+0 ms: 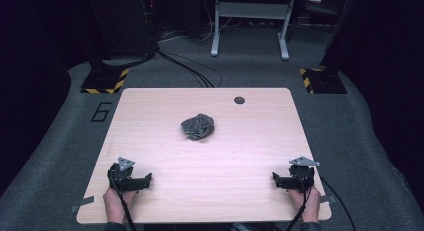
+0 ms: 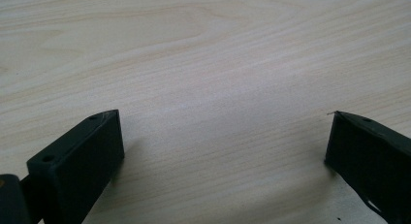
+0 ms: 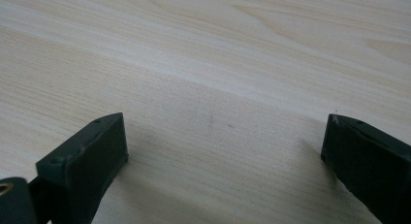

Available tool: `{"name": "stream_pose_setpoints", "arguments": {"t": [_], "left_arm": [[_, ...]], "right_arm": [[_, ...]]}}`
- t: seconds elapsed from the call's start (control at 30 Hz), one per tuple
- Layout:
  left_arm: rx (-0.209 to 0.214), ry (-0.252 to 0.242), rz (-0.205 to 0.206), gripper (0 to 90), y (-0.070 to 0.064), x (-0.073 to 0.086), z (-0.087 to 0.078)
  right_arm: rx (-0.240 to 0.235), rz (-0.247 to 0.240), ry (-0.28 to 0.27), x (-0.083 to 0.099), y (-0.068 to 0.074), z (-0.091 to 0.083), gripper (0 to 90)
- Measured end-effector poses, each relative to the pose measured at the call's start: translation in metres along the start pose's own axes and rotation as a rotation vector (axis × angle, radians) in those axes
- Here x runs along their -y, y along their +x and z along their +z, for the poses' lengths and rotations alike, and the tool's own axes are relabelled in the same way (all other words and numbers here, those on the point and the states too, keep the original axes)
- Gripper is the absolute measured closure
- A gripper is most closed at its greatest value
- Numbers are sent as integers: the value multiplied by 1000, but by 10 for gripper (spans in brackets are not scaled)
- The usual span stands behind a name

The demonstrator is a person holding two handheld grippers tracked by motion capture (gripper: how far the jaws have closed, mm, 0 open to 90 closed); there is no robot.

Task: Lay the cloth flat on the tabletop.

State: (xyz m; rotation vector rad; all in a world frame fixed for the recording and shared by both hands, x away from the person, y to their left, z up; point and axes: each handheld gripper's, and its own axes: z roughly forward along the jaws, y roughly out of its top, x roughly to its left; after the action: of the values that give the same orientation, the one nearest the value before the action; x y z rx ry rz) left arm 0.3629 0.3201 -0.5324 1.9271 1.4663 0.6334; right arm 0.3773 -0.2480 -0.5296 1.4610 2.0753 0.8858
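1. So, the gray crumpled cloth sits bunched up on the wooden counter, a bit past the middle toward the far edge.
2. Left gripper is well short of the cloth, down at the near left corner of the counter, with a hand wrapped around its back end.
3. Its jaws are spread wide with nothing between them; the left gripper view has just bare wood grain in the gap.
4. Right gripper is also well away from the cloth, at the near right corner, held by the other hand.
5. Same deal there: jaws spread wide, nothing held, plain wood between them in the right gripper view.
6. Both grippers point inward along the near edge, toward each other, with the cloth farther back and roughly between them.
7. Small dark round hole sits beyond the cloth, near the far edge and off to its right.
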Motion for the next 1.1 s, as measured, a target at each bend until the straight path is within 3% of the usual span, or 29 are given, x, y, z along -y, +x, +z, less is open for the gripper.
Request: {"name": "stream_pose_setpoints", "arguments": {"t": [0.13,0.23,0.37,0.57,0.7,0.97,1.1], "left_arm": [[24,2,17,0,0,-2,0],[44,-17,-2,0,-1,-7,-1],[74,-40,27,0,-6,-29,-6],[108,-61,68,0,-17,-63,-1],[141,-59,100,0,-29,-91,11],[190,-48,95,0,-40,-124,34],[212,-61,99,1,-56,-146,53]], "right_arm": [[-1,0,-1,0,0,0,30],[-4,1,-8,0,0,0,35],[-5,-3,-9,0,0,0,36],[-4,-15,-7,0,-1,0,36],[-3,-16,-7,0,-1,0,37],[-4,-13,-4,0,-1,0,38],[-4,-13,-4,0,-1,0,39]]}}
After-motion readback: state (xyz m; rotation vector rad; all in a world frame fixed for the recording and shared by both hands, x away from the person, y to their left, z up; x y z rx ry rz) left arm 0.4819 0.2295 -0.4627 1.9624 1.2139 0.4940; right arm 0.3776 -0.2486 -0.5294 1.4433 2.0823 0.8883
